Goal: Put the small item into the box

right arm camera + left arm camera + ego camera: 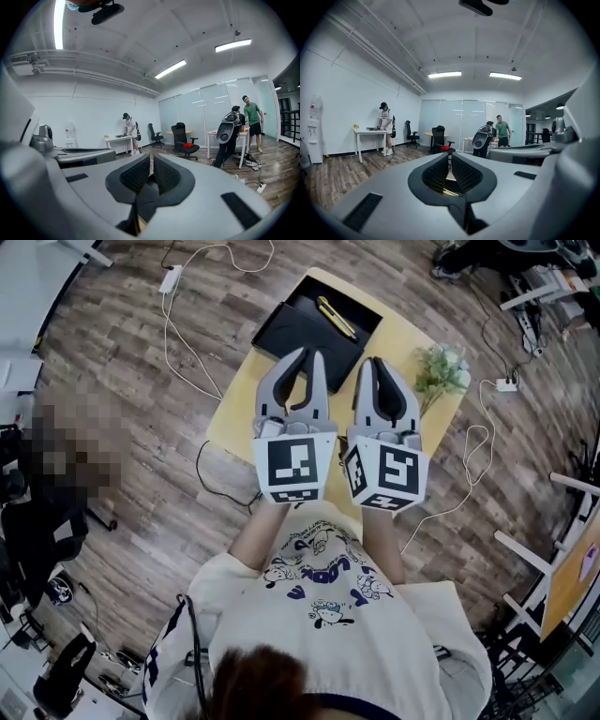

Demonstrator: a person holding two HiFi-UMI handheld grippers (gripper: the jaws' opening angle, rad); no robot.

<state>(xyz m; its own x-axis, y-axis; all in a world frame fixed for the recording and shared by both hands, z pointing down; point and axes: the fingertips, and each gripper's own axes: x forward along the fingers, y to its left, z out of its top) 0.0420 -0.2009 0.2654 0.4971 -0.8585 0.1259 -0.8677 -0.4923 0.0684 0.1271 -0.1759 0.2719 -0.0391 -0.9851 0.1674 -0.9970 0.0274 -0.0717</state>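
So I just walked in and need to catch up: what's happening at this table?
A person holds the left gripper and right gripper side by side above a small yellow table, both shut and empty. A slim yellow item lies in the black box at the far end, with a small plant to its right.

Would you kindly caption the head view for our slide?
Left tool and right tool, shut, side by side over a yellow table bearing a black box and plant.

Wood floor (141,474), white walls (347,93), ceiling lights (445,74)
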